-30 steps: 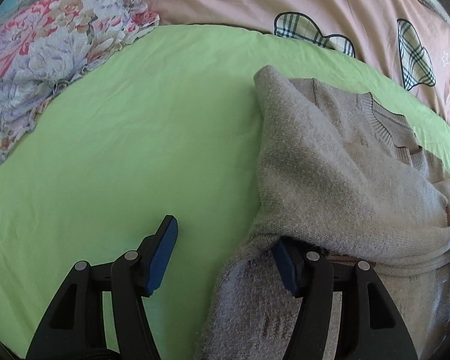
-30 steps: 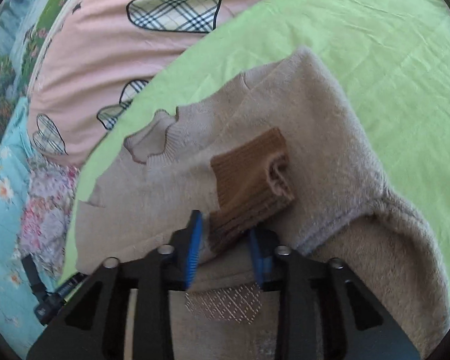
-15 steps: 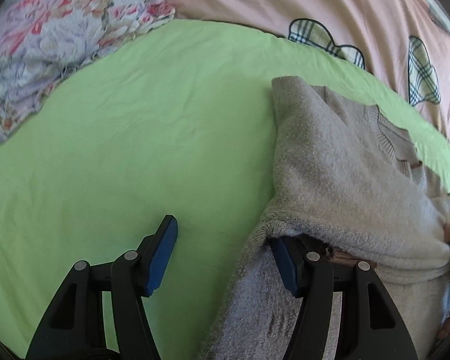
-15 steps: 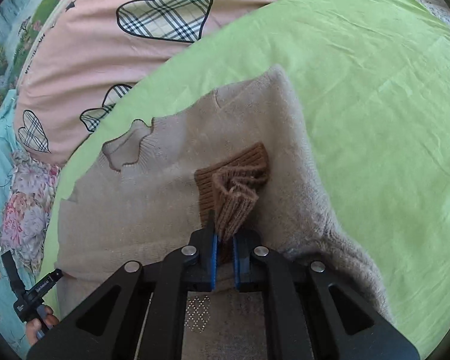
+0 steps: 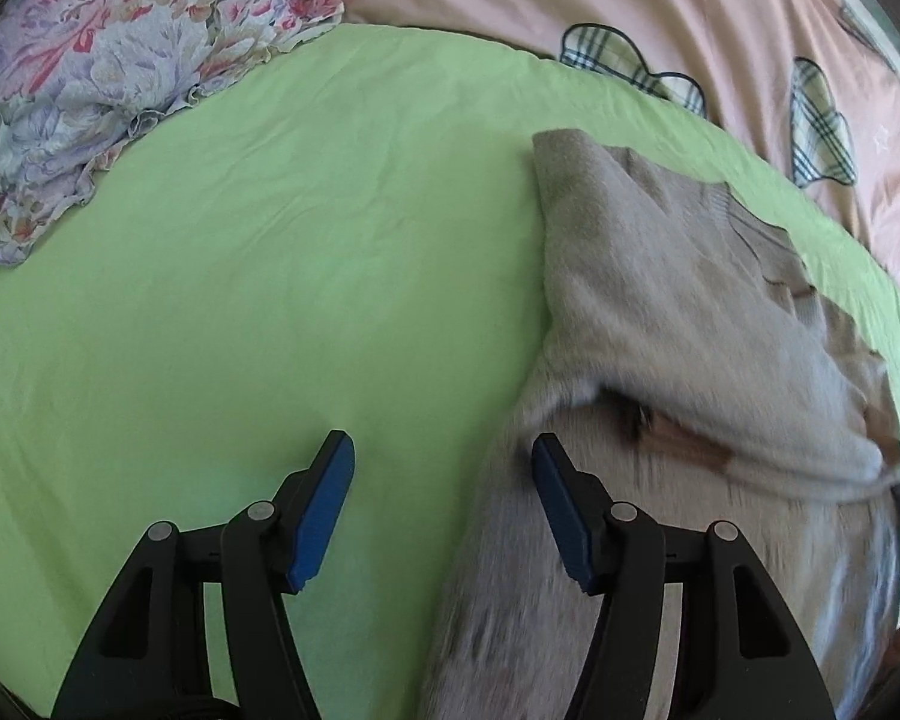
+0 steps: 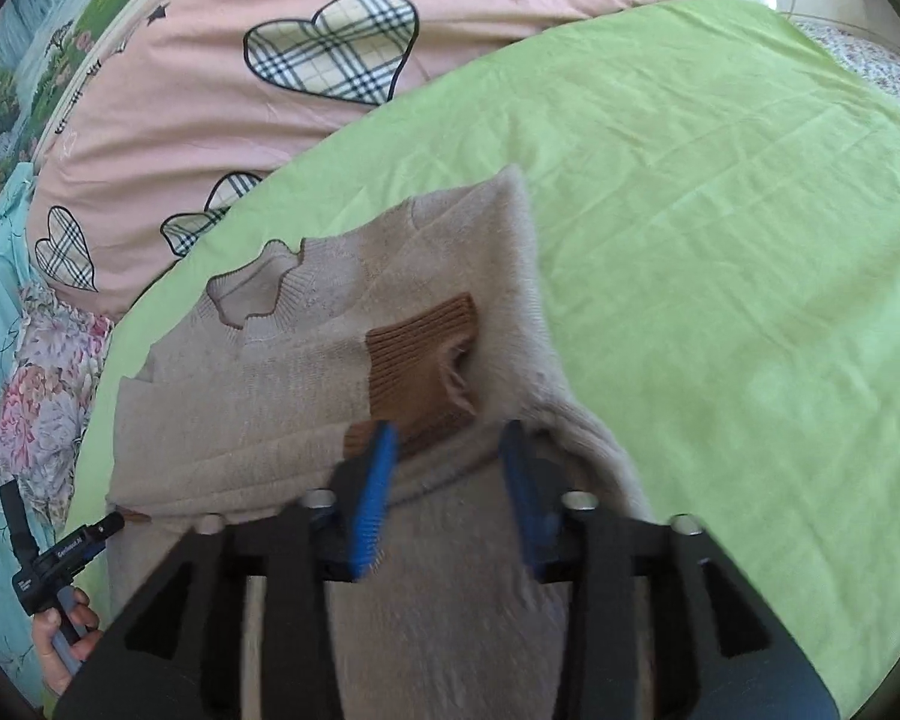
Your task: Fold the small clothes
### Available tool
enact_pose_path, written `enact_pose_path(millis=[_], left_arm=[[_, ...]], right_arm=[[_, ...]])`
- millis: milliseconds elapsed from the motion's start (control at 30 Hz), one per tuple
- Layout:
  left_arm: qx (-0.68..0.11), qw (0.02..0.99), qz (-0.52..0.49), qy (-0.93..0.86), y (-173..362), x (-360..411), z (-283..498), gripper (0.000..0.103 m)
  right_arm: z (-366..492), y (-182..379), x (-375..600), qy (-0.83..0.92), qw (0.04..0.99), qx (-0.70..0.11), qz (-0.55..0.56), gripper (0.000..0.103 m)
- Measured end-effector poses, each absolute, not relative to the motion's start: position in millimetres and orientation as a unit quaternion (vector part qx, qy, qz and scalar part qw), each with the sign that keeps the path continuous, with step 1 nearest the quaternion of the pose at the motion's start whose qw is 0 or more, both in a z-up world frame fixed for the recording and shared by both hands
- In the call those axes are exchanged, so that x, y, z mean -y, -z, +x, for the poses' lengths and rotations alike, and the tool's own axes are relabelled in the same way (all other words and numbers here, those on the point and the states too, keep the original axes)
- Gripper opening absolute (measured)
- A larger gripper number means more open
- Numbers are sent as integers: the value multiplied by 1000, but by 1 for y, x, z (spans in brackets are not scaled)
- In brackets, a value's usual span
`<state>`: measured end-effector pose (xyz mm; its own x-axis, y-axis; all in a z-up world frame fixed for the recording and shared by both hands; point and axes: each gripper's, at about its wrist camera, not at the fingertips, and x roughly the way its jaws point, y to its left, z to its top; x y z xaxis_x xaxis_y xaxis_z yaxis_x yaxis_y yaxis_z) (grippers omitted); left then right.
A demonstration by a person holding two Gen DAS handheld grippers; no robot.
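Note:
A beige knit sweater (image 6: pixel 270 390) lies on the green sheet (image 6: pixel 720 240) with both sleeves folded in across its body. The right sleeve's brown cuff (image 6: pixel 420 360) rests flat on it, just past my right gripper (image 6: pixel 450 427). That gripper's jaws are opening and nothing is pressed between the pads. My left gripper (image 5: pixel 441 441) stands open over the sweater's (image 5: pixel 660 300) left edge, one finger above the sheet (image 5: pixel 240 300) and one above the knit, holding nothing. A strip of brown cuff (image 5: pixel 684 447) peeks out under the left sleeve fold.
A pink quilt with plaid hearts (image 6: pixel 330 42) lies bunched beyond the sweater. A floral pillow (image 5: pixel 108 78) sits at the far left. In the right wrist view, a hand (image 6: pixel 60 630) holds the left gripper's handle at the lower left. Bare green sheet spreads left and right of the sweater.
My right gripper closed on the brown cuff, then opened and let it go; the cuff now lies flat. Both grippers drew back a little from the sweater.

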<state>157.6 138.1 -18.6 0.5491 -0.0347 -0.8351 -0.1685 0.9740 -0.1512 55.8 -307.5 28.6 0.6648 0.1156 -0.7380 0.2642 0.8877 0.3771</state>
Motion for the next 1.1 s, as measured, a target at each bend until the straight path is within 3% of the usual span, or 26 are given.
enact_pose_path(millis=[667, 833, 1100], left_arm=[[-496, 851, -136, 105, 24, -152, -38, 71], [-497, 835, -172, 164, 30, -142, -65, 69], [-510, 817, -128, 237, 37, -116, -89, 68]], right_arm=[[-104, -44, 299, -135, 869, -423, 220, 55], [-138, -40, 312, -144, 861, -438, 217, 55], [-179, -18, 320, -181, 825, -494, 209, 55]])
